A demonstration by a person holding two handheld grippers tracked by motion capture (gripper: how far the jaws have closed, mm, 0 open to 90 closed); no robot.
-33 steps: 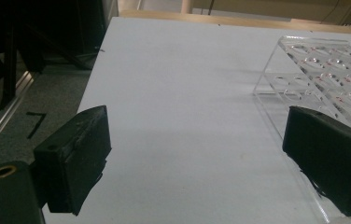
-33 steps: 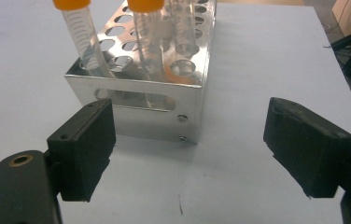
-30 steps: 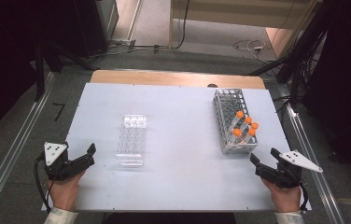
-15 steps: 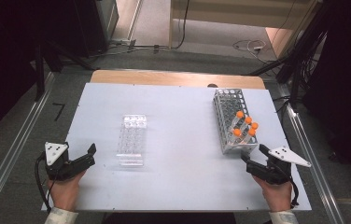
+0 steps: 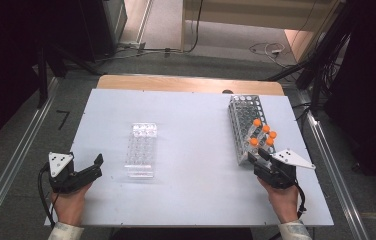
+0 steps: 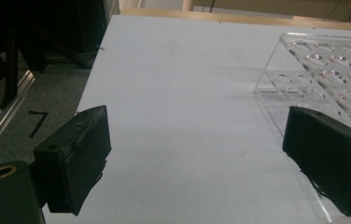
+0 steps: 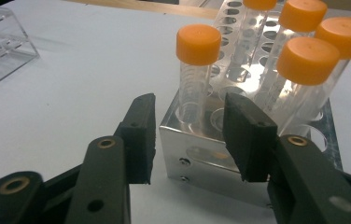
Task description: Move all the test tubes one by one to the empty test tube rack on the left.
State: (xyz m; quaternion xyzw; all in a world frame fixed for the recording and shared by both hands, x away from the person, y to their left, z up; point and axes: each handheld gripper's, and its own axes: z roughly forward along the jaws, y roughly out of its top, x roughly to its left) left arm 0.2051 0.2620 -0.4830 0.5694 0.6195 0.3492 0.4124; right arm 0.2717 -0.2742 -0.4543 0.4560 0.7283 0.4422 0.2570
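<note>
Right gripper view: metal rack [image 7: 220, 154] holds orange-capped tubes [image 7: 197, 70]; right claw [image 7: 190, 135], closing, grips nothing.

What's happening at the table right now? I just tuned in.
A person works with a gripper in each hand. The right gripper is at the near corner of the metal rack, jaws just narrowing toward the nearest orange-capped tube but not yet pressing on it. Five capped tubes stand in that rack. The left gripper waits open beside the clear plastic rack, which looks empty.
</note>
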